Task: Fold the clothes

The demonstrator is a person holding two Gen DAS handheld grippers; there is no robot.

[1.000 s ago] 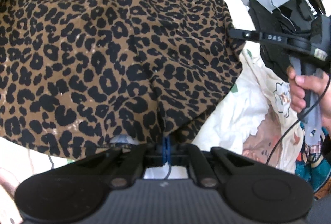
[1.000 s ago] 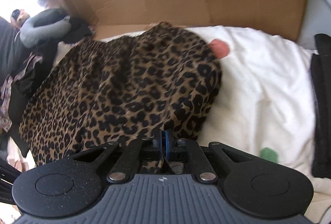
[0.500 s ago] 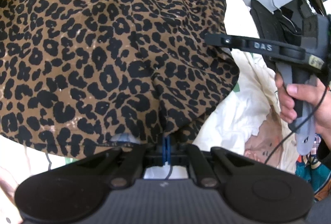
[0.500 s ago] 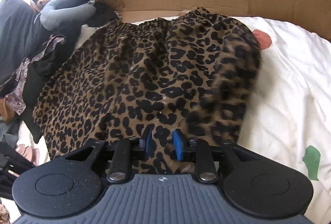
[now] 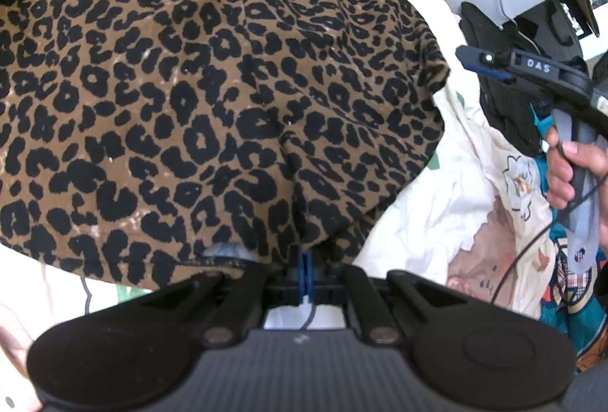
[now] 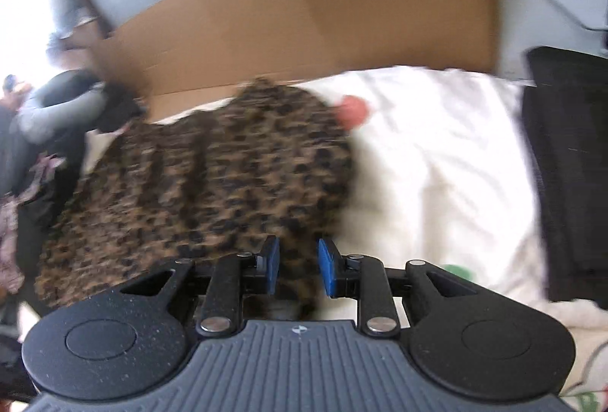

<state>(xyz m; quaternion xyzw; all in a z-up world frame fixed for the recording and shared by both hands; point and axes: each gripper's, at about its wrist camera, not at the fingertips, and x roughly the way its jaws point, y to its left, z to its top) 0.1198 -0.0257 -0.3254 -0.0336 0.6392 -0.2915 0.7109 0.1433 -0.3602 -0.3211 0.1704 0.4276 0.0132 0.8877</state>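
Hem of the leopard skirt (image 5: 228, 100) sits pinched in my left gripper (image 5: 306, 271); right gripper (image 6: 298, 267), parted and empty, should re-grip squarely before folding.

- The right tool (image 6: 298, 269), clamped on the near hem of the leopard-print garment (image 6: 212, 191) a second ago, now has its blue pads (image 6: 272, 264) wide apart and free of the cloth.
- In the left wrist view the right tool (image 5: 471, 56) has drawn back to the right, clear of the garment's (image 5: 212, 100) right edge.
- The folded-over right edge now lies on the white bedding (image 6: 437, 184).
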